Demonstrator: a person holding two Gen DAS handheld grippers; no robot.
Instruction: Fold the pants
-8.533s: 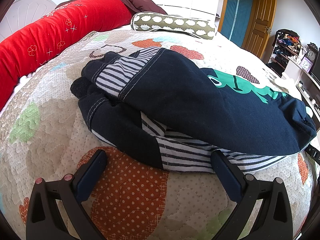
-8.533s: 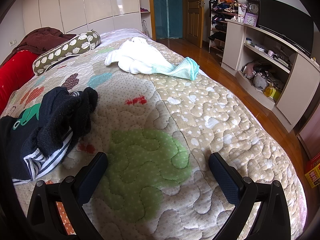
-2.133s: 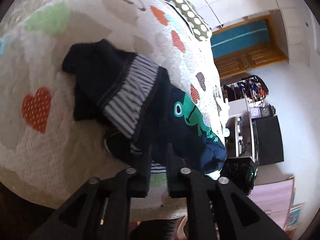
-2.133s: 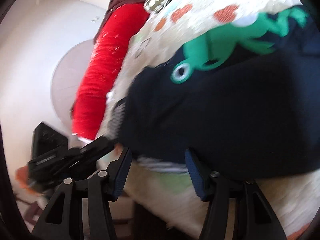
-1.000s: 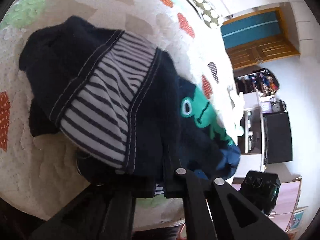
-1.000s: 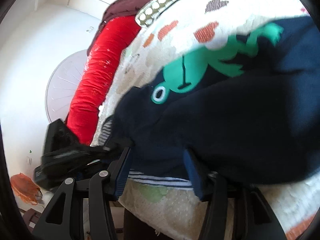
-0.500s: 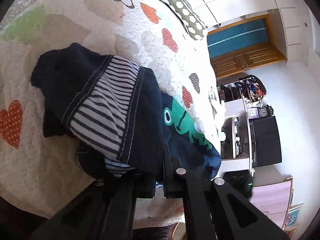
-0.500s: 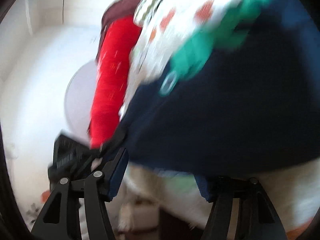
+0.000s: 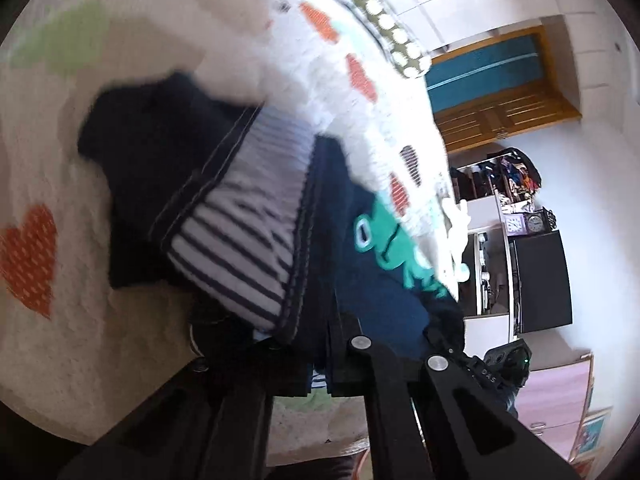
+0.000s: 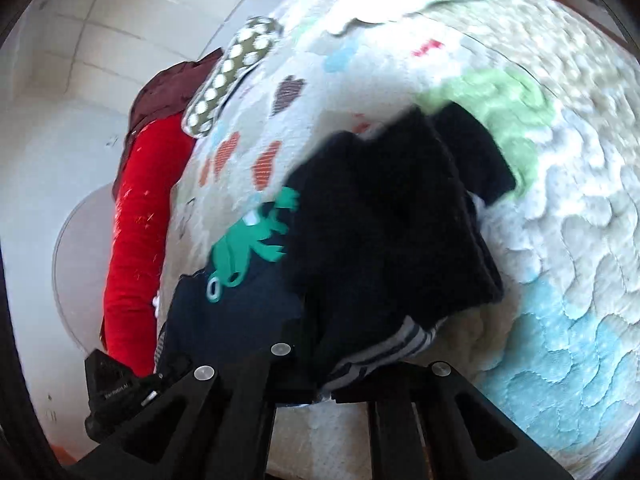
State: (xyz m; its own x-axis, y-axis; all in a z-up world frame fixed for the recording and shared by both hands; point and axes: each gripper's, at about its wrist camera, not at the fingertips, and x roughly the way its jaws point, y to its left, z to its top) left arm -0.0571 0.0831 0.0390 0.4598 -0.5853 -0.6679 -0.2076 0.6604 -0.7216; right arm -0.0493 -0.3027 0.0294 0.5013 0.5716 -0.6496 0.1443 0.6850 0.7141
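Note:
The navy pants with striped panels and a green frog print hang bunched over the quilted bed. My left gripper is shut on their near edge by the striped waistband. My right gripper is shut on the other end of the pants, near a striped hem. The frog print shows in the right wrist view. Each gripper shows in the other's view, the right one and the left one. Both views are motion blurred.
A red bolster and a spotted olive pillow lie at the head of the bed. A white and teal garment lies further along the quilt. A door, shelves and a dark screen stand beyond the bed.
The right gripper has closed on the pants and swung round, so the far quilt now shows. The left gripper keeps its grip and the pants have shifted slightly.

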